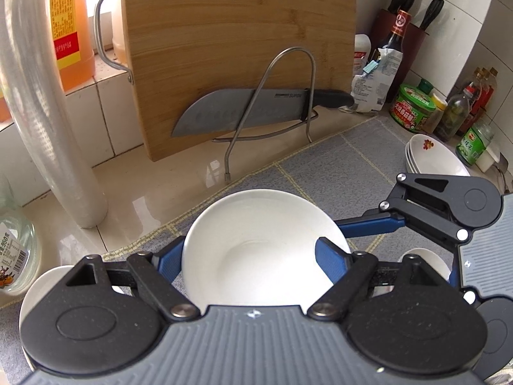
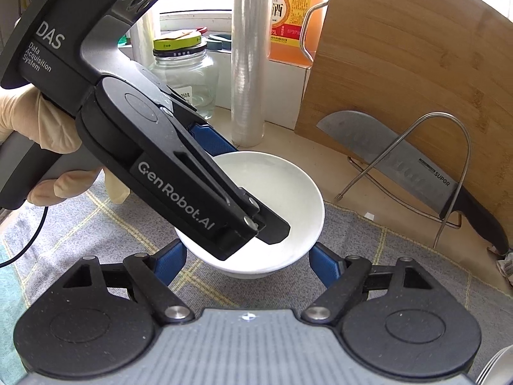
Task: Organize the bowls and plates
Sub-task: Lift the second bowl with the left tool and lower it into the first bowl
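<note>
A white bowl (image 1: 256, 247) (image 2: 282, 192) is held above the grey checked mat (image 1: 336, 160). My left gripper (image 1: 253, 256) is shut on the bowl's rim, one finger inside the bowl and one outside; it shows in the right wrist view (image 2: 224, 192). My right gripper (image 2: 247, 263) is open, its blue fingers either side of the bowl's base; I cannot tell if they touch it. Stacked white plates with a flower print (image 1: 433, 157) sit at the right. Another white dish (image 1: 41, 288) lies under my left gripper.
A bamboo cutting board (image 1: 237, 48) leans on the wall with a knife (image 1: 256, 109) in a wire rack (image 1: 282, 96). A wrap roll (image 1: 48, 112), a glass jar (image 2: 186, 70), an oil bottle (image 1: 70, 22) and condiment bottles (image 1: 458, 112) line the counter's back.
</note>
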Available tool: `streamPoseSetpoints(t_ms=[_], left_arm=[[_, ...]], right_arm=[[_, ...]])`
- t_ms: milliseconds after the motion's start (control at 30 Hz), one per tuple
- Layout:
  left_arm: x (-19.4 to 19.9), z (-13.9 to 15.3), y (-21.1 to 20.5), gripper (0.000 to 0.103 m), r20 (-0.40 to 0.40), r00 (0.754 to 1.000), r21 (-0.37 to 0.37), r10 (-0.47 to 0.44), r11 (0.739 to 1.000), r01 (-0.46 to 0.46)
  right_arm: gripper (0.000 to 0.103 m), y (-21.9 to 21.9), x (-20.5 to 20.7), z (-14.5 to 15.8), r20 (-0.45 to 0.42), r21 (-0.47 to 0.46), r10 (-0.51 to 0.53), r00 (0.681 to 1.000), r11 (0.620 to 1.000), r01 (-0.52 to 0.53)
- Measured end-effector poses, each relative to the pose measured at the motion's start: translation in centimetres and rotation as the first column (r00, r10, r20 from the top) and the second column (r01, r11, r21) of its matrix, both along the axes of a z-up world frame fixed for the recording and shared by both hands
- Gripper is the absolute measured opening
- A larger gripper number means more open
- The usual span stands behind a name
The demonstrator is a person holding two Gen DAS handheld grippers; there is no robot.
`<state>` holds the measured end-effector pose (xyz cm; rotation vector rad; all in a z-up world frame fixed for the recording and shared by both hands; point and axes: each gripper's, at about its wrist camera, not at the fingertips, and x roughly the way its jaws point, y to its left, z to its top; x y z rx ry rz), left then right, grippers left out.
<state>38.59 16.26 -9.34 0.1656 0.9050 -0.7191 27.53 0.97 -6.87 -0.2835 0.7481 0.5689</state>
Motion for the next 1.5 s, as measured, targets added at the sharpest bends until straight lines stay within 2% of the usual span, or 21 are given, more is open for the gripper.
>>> streamPoseSetpoints(t_ms=[367,700,1500], left_arm=[[-2.8,2.5,-1.2,0.084,0.049,0.998,-0.018,-0.046,0.999,0.047],[-5.8,3.8,-3.6,0.084,0.087,0.989,-0.016,-0.117,0.993,0.119],[-10.5,2.6,-9.0,0.085,0.066,0.964,-0.008,-0.257,0.966,0.258]], right_arm=[[0.087,-1.4,-3.2,2.1,0.032,0.008,-0.035,0.999,0.999,0.035],[0.087,-3.3,-6.4,2.9,0.057,0.012,-0.106,0.993,0.994,0.106],[0.087,-7.9,-12.3,2.4,0.034,0.011,-0.250,0.968,0.968,0.250]])
